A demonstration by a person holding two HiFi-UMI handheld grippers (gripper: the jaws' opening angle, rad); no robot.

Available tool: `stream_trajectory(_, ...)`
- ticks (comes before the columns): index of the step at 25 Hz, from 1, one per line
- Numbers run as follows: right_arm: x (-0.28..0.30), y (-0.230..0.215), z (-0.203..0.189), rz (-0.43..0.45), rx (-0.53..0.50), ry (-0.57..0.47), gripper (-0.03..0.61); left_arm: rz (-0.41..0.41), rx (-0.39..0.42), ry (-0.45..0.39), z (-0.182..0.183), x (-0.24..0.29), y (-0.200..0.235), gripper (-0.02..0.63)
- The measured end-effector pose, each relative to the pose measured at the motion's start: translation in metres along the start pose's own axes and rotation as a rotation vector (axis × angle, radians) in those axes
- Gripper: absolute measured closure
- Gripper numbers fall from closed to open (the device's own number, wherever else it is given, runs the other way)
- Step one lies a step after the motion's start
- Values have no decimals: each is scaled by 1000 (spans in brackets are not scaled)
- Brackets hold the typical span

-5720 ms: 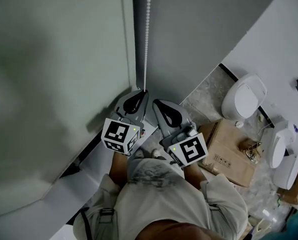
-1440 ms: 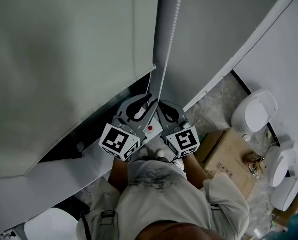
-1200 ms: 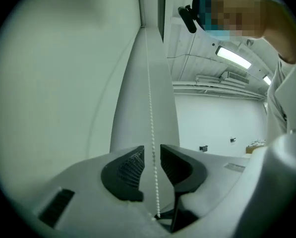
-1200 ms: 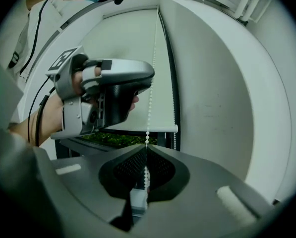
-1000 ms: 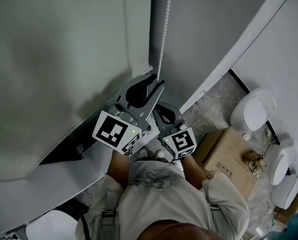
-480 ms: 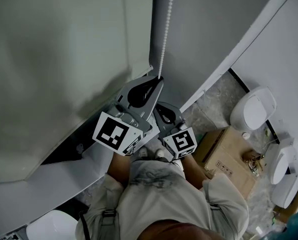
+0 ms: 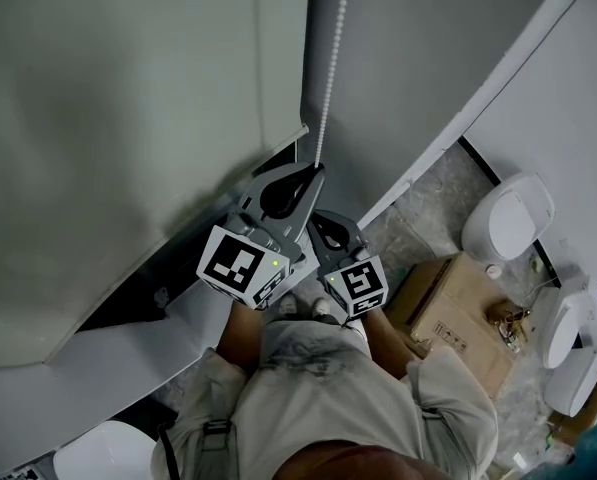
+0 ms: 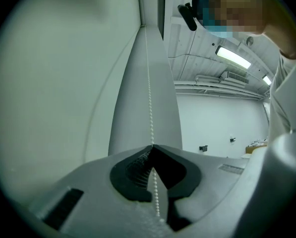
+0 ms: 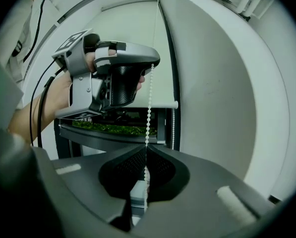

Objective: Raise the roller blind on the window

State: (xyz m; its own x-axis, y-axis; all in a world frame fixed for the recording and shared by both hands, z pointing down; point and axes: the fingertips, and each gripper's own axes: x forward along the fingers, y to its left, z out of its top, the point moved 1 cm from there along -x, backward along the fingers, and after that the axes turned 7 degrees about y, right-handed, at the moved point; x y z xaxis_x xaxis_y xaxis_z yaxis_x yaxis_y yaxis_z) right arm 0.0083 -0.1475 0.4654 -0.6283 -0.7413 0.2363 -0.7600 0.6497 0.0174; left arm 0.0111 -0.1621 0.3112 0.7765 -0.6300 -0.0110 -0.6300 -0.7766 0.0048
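The pale roller blind (image 7: 128,118) hangs over the window, its bottom bar (image 9: 160,104) partway up above the sill. A white bead chain (image 7: 333,58) hangs beside it. My left gripper (image 7: 319,167) has just been closing with the chain between its jaws. Its tips now meet on the bead chain (image 8: 149,98). Just below it my right gripper (image 7: 318,218) is shut on the same bead chain (image 9: 148,113), which runs straight down from the left gripper (image 9: 113,78) into its closed tips (image 9: 147,146).
A grey window sill (image 7: 148,333) runs below the blind, with green foliage (image 9: 113,129) showing through the uncovered glass. On the floor to the right lie a cardboard box (image 7: 458,303) and white ceramic fixtures (image 7: 508,218). The person's torso fills the bottom of the head view.
The left gripper, open beside the chain a second ago, has shut on it. Both grippers have since sunk slightly along the chain.
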Motion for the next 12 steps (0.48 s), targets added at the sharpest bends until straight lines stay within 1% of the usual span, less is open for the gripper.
stream_trajectory(4, 4, -2, -13, -5, 11, 27, 566, 3, -32, 20, -14, 2, 3, 603)
stream_trajectory(12, 4, 9, -39, -2, 13, 71, 566, 9, -58, 64, -42, -6, 0, 603)
